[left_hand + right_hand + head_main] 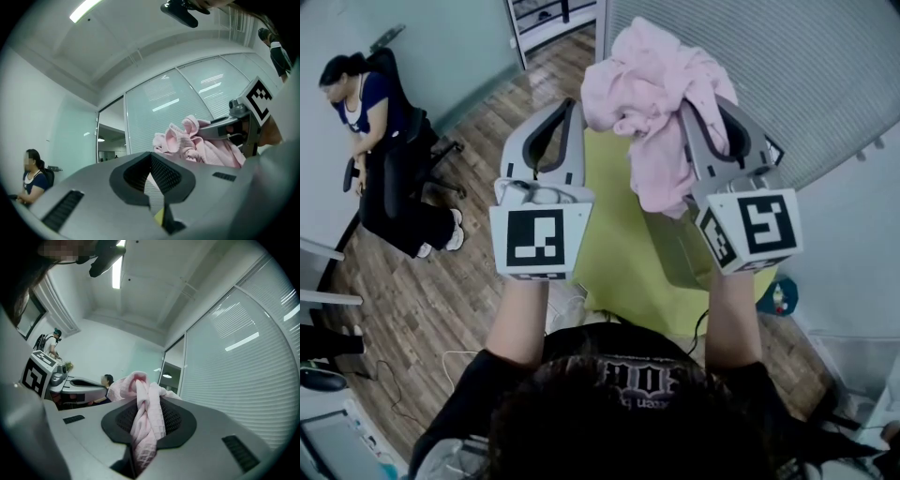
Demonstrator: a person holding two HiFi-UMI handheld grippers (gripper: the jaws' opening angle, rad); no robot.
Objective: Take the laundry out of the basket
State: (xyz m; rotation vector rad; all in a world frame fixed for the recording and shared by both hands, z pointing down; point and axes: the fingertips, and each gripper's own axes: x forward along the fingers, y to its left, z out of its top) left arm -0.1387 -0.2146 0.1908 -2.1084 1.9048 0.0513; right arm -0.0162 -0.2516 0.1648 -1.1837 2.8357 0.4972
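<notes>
Head view shows the pink laundry point(652, 84) bunched up in the air, well above the yellow-green surface point(614, 253) below it, with one loose end hanging down beside the right gripper point(705, 108). That gripper's fingers point(692, 141) are pinching the cloth, and most of the bundle spills over their tips and to the left.

Right gripper view confirms the grip. A twisted fold of the waffle-textured pink laundry point(143, 423) runs straight through the dark pads of the right gripper point(147, 401), clamped on both sides.

The left gripper point(574, 105) is raised just beside the bundle, its tip close to the cloth's left edge. In the left gripper view the fingers of the left gripper point(151, 161) are pressed together at the tip with nothing between them. The pink laundry point(197, 143) sits beyond them to the right.

Further out, a wooden floor point(441, 291) lies below. A seated person point(366, 112) in a dark chair is off to the left, and a frosted glass wall point(787, 75) with fine horizontal lines stands to the right.
</notes>
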